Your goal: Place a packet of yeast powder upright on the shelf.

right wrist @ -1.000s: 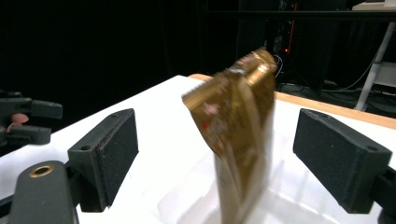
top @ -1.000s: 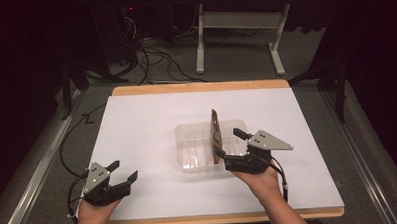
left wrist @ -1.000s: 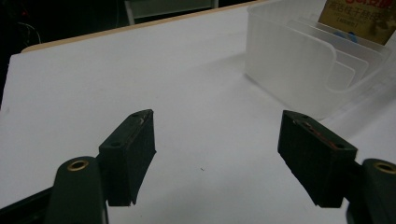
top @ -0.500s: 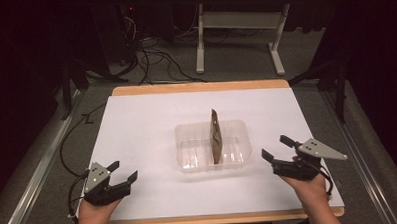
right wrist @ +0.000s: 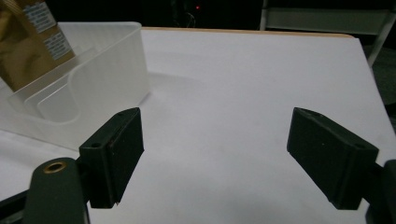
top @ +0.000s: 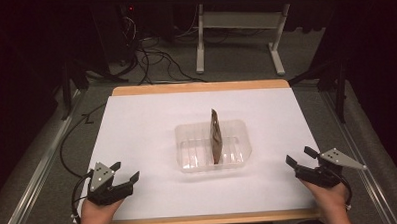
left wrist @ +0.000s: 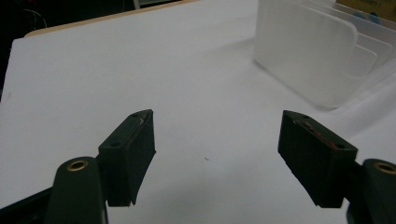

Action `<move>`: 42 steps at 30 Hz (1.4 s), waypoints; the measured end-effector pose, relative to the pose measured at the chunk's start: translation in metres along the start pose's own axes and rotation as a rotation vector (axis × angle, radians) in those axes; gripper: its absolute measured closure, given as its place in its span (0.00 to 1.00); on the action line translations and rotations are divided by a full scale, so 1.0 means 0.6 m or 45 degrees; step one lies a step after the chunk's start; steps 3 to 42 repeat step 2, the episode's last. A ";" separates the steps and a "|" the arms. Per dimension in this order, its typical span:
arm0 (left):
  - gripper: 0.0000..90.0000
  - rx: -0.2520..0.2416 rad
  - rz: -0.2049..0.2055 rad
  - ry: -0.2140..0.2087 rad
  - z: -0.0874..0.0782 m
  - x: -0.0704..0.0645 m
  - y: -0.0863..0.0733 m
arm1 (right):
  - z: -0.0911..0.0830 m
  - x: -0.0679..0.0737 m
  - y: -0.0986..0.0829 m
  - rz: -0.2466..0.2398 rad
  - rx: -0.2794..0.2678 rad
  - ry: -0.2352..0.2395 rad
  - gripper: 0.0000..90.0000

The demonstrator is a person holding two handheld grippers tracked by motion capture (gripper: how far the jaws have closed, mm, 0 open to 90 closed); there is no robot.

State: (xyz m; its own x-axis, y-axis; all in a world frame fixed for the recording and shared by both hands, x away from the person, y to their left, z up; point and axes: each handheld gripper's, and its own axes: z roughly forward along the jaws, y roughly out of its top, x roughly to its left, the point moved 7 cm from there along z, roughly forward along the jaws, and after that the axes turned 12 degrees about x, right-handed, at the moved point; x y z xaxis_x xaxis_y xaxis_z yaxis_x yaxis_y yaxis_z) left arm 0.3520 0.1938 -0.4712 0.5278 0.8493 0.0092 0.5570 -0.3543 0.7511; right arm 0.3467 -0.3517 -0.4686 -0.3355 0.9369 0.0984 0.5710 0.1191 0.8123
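The left tool (top: pixel 119 177) rests at the near left corner of the desk (top: pixel 147 129), its jaws spread wide with nothing between them; in the left gripper view they frame bare white surface. Toward the middle sits a clear plastic tray (top: pixel 187 142) with ribbed slots, and a brown packet (top: pixel 216 136) stands upright on edge in one of them, leaning slightly. The packet looks light and thin, probably a foil or paper pouch that would crumple under a hard squeeze; its free upper edge above the tray rim seems the best place to pinch it. The tray itself looks light and slick, likely to slide if nudged. The right tool (top: pixel 300 157) sits at the near right edge, well apart from the tray, jaws equally wide and empty. The desk is covered in smooth white sheet with a wooden border. Behind it the room is dark, with cables on grey carpet and a white table frame (top: pixel 233 20).
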 end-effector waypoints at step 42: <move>0.31 -0.008 0.002 0.000 -0.004 0.000 -0.001 | 0.003 0.007 0.000 -0.002 0.007 0.026 0.21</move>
